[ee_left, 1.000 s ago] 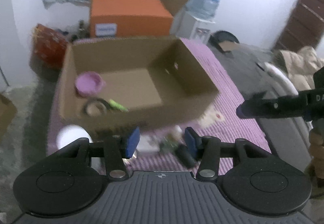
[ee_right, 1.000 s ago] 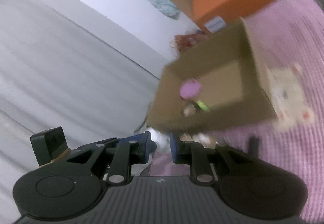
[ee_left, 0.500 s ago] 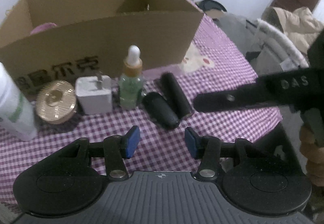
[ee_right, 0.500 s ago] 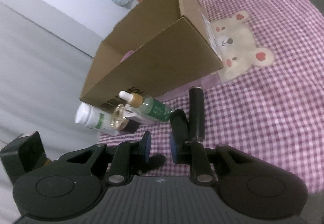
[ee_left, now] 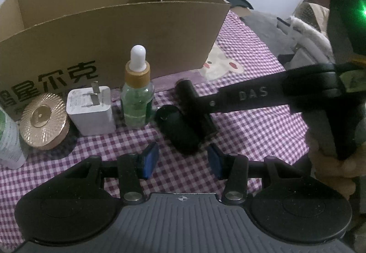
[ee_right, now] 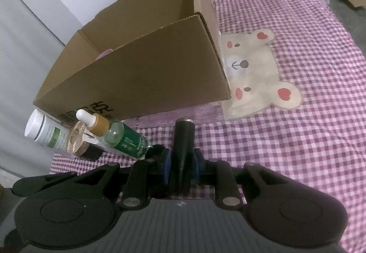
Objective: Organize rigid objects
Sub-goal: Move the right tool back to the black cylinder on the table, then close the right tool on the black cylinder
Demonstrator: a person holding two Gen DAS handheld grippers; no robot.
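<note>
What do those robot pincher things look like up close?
Each hand-held gripper is black plastic with blue pads, silver screws, round discs and a ribbed grey body. Seen from the left one, the right one's finger reads "DAS", with a green light.

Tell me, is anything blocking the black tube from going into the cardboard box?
Only the cardboard box's near wall. The right gripper already grips the black tube, so it probably must lift over.

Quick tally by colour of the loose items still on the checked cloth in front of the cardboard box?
Black: 2, a long black cylinder and a stubby black cylinder.
White: 2, a white plug adapter and a white tube with green label.
Gold: 1, a round ribbed gold lid.
Green: 1, a clear green dropper bottle.
Total: 6.
</note>
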